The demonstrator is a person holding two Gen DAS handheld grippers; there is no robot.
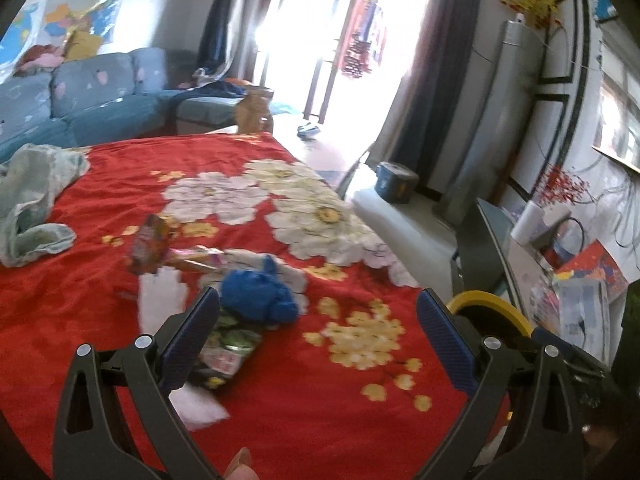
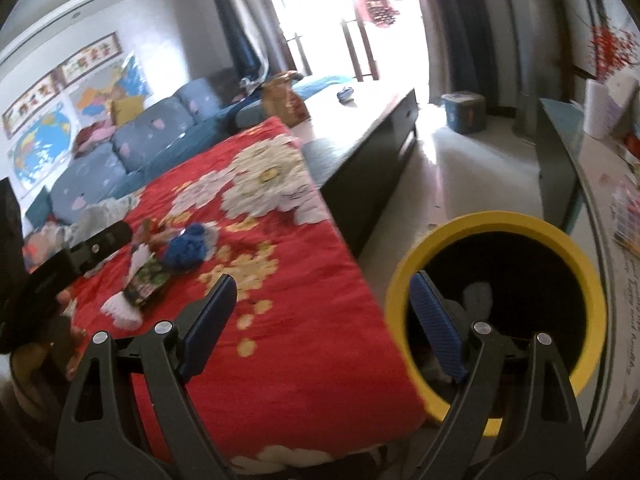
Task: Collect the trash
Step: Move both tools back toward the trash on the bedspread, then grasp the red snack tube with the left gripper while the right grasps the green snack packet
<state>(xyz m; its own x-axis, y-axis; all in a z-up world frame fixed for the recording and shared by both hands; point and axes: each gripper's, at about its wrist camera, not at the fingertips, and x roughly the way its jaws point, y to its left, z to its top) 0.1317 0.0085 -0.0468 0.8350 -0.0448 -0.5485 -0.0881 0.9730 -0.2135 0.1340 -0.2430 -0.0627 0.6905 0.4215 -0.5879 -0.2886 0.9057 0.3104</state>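
Trash lies on a red flowered bedspread: a crumpled blue wad, a green and pink snack wrapper under it, and shiny foil wrappers behind. My left gripper is open and empty, its left finger beside the green wrapper. A yellow-rimmed black bin stands beside the bed with white scraps inside. My right gripper is open and empty, over the bed's edge, its right finger above the bin's rim. The blue wad and the green wrapper also show in the right wrist view.
A pale green towel lies at the bed's left. A blue sofa stands behind. A dark low platform and pale floor lie to the right, with a blue box and a cluttered side table.
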